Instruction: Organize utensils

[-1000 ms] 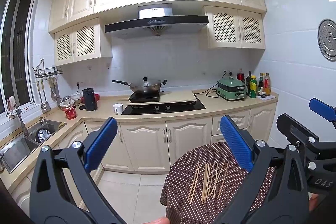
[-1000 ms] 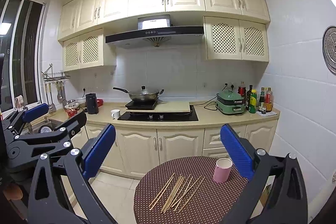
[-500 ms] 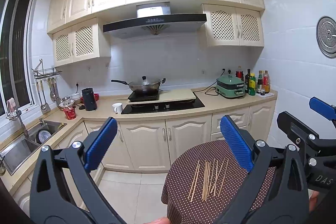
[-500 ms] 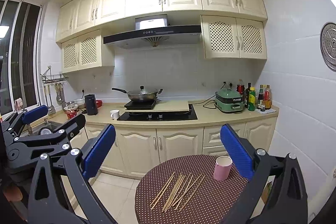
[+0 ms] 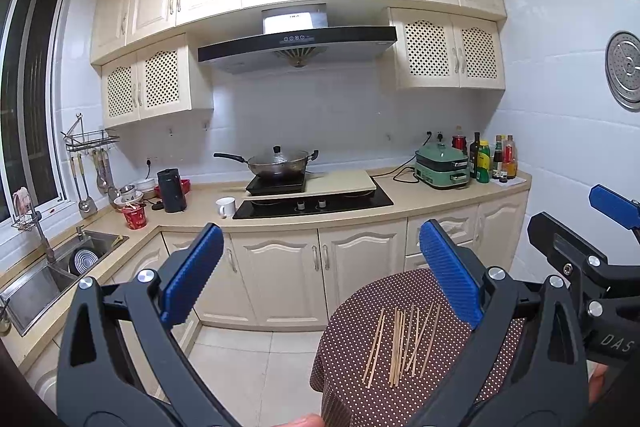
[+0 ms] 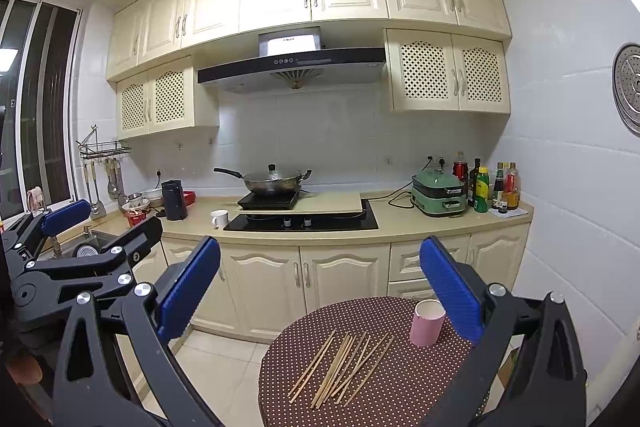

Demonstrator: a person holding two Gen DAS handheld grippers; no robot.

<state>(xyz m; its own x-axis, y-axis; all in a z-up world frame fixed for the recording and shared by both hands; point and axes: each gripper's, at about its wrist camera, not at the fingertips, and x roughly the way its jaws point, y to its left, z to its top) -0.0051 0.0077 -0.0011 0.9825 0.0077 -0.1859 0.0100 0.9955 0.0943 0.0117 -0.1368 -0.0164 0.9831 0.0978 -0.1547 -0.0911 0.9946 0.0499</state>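
Note:
Several wooden chopsticks [image 6: 343, 367] lie loose on a small round table with a brown dotted cloth [image 6: 400, 399]; they also show in the left wrist view [image 5: 404, 343]. A pink cup [image 6: 427, 322] stands upright on the table to the right of them. My left gripper [image 5: 320, 275] is open and empty, held above and back from the table. My right gripper [image 6: 320, 287] is open and empty, also well short of the chopsticks. Each gripper shows at the edge of the other's view.
A kitchen counter [image 6: 392, 223] with a hob, a wok [image 6: 272, 181], a white mug [image 6: 219, 218] and a green cooker [image 6: 440, 197] runs behind the table. A sink [image 5: 48, 275] is at the left. Tiled floor [image 5: 248, 359] lies left of the table.
Both views have drifted slightly; the table and chopsticks sit a little higher and nearer in frame. Both grippers stay open and empty.

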